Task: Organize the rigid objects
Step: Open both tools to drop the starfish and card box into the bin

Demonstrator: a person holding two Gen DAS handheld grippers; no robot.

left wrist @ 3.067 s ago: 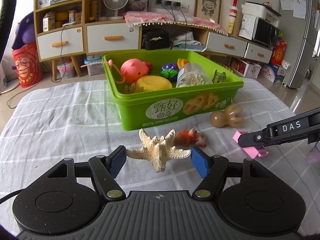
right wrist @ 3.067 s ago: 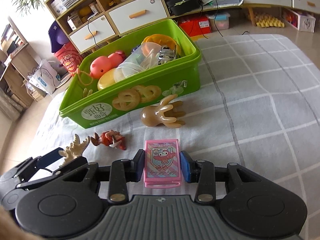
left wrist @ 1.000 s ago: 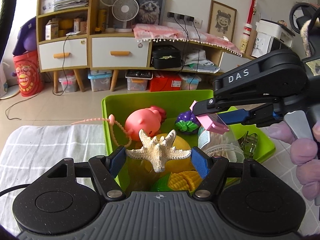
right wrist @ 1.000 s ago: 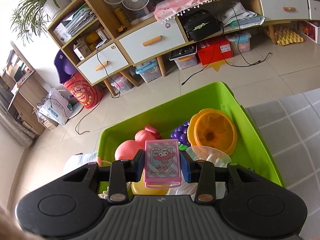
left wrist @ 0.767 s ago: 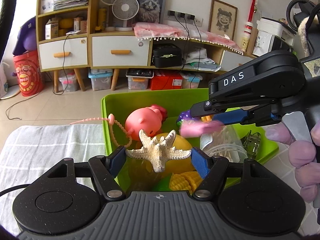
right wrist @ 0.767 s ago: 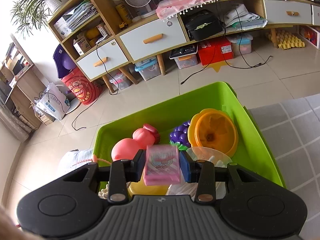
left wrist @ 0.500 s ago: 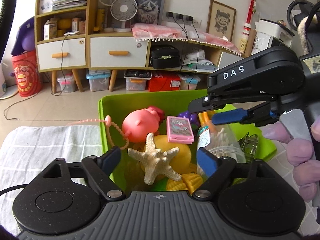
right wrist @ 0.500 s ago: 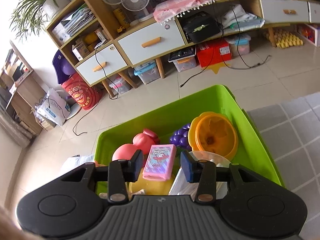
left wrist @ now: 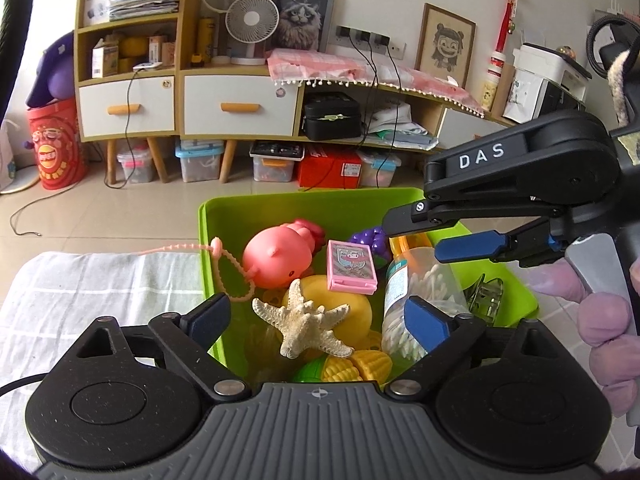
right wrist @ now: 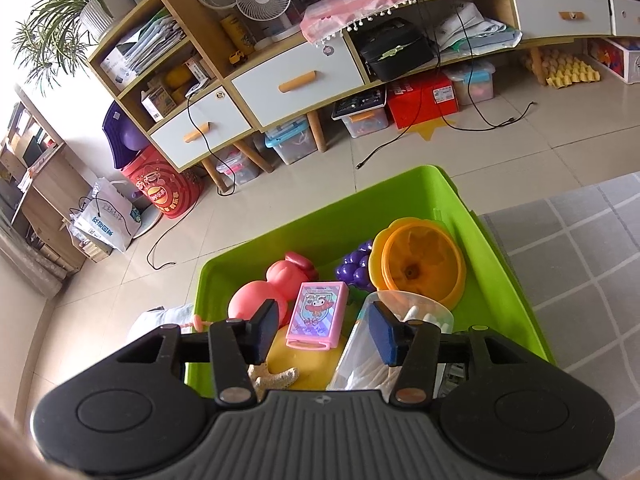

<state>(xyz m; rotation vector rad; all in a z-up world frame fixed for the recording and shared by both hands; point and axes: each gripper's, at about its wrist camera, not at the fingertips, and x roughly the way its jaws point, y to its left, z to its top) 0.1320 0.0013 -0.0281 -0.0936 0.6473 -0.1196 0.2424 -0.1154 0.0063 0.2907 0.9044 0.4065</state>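
Both grippers are up over the green bin now, and both are empty-handed! The left gripper has its blue pads spread wide, nothing between them; the starfish lies below in the bin, resting on the yellow toy near the bin's near edge. In the right wrist view only a tip of the starfish peeks out past the gripper body.

Over to the right gripper: jaws wide apart as well. The pink card case sits in the bin, tilted, leaning on the yellow toy with the pink pig toy just to its left. From the left wrist view the pink card case lies between the pink pig toy and the clear cotton-swab jar, with the right gripper hanging above the bin's right side.

Purple grapes and an orange cup fill the bin's far right corner. The bin stands on a checked grey cloth covering the worktop.
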